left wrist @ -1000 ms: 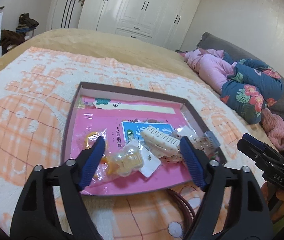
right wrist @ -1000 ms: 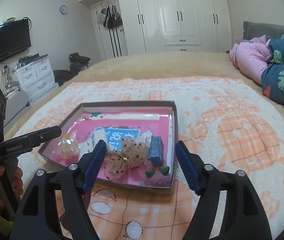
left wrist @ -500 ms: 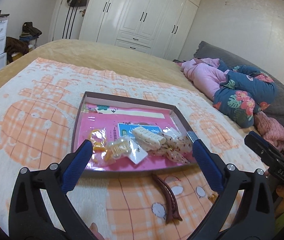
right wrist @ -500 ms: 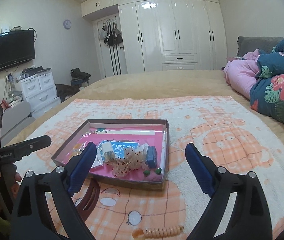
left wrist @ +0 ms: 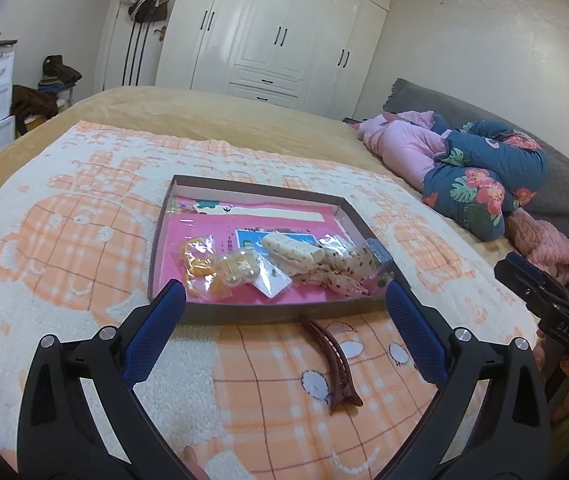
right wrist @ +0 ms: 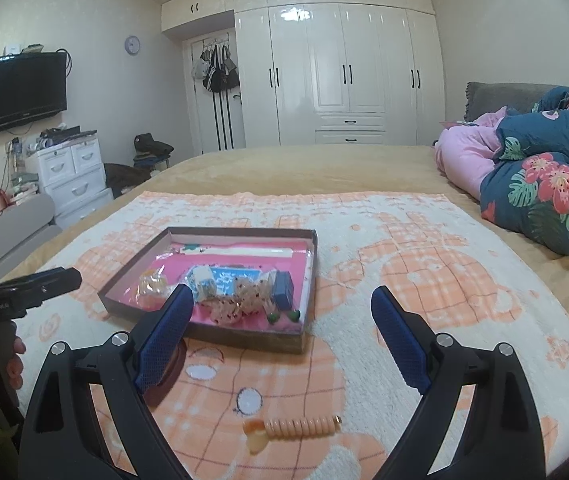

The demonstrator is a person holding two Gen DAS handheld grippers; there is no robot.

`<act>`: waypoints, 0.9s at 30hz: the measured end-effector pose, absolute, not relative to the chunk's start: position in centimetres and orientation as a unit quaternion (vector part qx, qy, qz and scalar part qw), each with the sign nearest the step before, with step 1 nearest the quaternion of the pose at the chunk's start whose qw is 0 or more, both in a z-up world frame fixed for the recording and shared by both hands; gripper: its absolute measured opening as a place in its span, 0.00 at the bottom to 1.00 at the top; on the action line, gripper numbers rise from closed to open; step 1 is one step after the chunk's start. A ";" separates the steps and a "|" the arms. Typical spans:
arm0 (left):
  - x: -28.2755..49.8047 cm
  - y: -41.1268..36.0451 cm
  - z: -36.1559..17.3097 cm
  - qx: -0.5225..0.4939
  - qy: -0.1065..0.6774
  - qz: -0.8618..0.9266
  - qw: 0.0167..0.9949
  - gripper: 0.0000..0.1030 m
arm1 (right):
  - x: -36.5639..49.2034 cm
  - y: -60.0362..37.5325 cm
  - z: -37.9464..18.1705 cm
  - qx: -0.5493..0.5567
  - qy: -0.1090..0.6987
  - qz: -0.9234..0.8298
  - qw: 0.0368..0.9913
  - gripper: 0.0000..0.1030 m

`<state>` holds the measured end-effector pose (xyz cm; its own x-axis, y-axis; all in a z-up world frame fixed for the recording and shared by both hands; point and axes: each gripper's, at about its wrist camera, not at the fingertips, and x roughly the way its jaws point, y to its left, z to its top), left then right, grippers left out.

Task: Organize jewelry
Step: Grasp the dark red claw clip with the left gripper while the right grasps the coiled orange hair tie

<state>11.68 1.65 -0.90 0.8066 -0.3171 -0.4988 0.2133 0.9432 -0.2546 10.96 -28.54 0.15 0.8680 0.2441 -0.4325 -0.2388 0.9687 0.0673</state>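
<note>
A shallow brown box (left wrist: 268, 314) with a pink floor lies on the blanket; it also shows in the right wrist view (right wrist: 244, 336). It holds bagged hair accessories: a cream claw clip (left wrist: 292, 252), yellow pieces (left wrist: 220, 268), a dotted bow (right wrist: 244, 300) and a blue box (right wrist: 284, 286). A dark red hair clip (left wrist: 334, 364) lies on the blanket in front of the box. A peach coil tie (right wrist: 296, 428) lies nearer, in the right wrist view. My left gripper (left wrist: 284, 332) is open and empty above the clip. My right gripper (right wrist: 282, 336) is open and empty before the box.
The orange-and-cream blanket (right wrist: 424, 280) covers a tan bed. A pink and floral quilt pile (left wrist: 464, 168) lies at the right. White wardrobes (right wrist: 344, 76) stand at the back, and white drawers (right wrist: 68, 176) and a TV (right wrist: 22, 90) at the left.
Both grippers have pulled back and up from the box, empty. The dark red clip and the peach coil tie have come into view on the blanket.
</note>
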 end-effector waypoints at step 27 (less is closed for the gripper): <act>11.8 -1.7 -6.4 -0.063 0.344 -0.167 0.922 0.89 | 11.2 -29.0 -8.4 0.085 0.394 0.113 0.908 0.81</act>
<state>11.82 -1.75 -6.35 0.7071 -0.3507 -0.6140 0.2645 0.9365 -0.2302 11.19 -29.03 -8.36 0.6633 0.2720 -0.6971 -0.1385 0.9601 0.2429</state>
